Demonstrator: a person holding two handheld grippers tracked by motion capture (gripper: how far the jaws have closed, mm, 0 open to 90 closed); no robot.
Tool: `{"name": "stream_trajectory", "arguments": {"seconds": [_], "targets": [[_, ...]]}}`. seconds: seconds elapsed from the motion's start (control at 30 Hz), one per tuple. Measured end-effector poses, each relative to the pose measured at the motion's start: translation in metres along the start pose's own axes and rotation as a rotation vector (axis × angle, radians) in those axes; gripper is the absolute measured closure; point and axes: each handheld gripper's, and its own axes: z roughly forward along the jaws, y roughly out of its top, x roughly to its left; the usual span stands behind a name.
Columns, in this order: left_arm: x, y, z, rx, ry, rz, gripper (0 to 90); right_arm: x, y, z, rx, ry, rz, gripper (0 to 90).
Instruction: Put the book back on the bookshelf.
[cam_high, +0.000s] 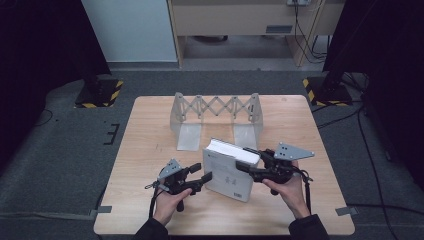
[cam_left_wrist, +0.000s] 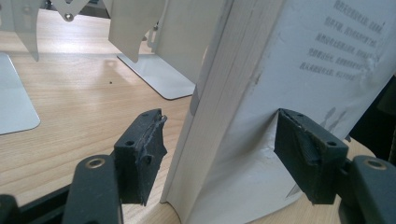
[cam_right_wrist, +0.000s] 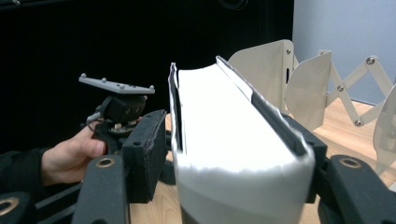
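A thick white book (cam_high: 227, 172) rests tilted on the wooden table (cam_high: 150, 130), its upper end raised. My right gripper (cam_high: 243, 159) is shut on that upper end. In the right gripper view the book (cam_right_wrist: 224, 121) sits between the two pads of that gripper (cam_right_wrist: 229, 154). My left gripper (cam_high: 204, 174) is at the book's lower left corner. In the left gripper view the book (cam_left_wrist: 243, 116) stands between the jaws of the left gripper (cam_left_wrist: 219, 135). One pad (cam_left_wrist: 303, 140) touches the printed cover. The other pad (cam_left_wrist: 140, 149) stands a little off the book, with wood showing in the gap.
A grey expanding scissor rack (cam_high: 215, 115) with flat foot plates stands just behind the book, and appears close by in both gripper views (cam_left_wrist: 154, 46) (cam_right_wrist: 289, 79). Bare tabletop lies left and right of the hands. Dark floor and stands surround the table.
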Motion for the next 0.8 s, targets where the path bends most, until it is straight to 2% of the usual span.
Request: {"name": "stream_trajectory", "arguments": {"seconds": [0.2,0.37,0.5,0.8], "targets": [[0.001,0.0,0.0,0.003,-0.005,-0.003,32.1,0.001,0.006,0.006,0.009,-0.002,-0.005,44.3],[0.001,-0.001,0.001,0.008,-0.003,-0.002,32.2,0.0,0.008,0.008,0.017,-0.011,0.011,44.0],[0.001,-0.002,0.002,0.014,-0.006,-0.002,32.2,0.0,0.011,0.01,0.027,-0.011,0.002,43.3],[0.001,-0.003,0.003,0.029,-0.003,0.006,32.1,-0.001,0.018,0.017,0.051,-0.009,0.015,40.5]]}}
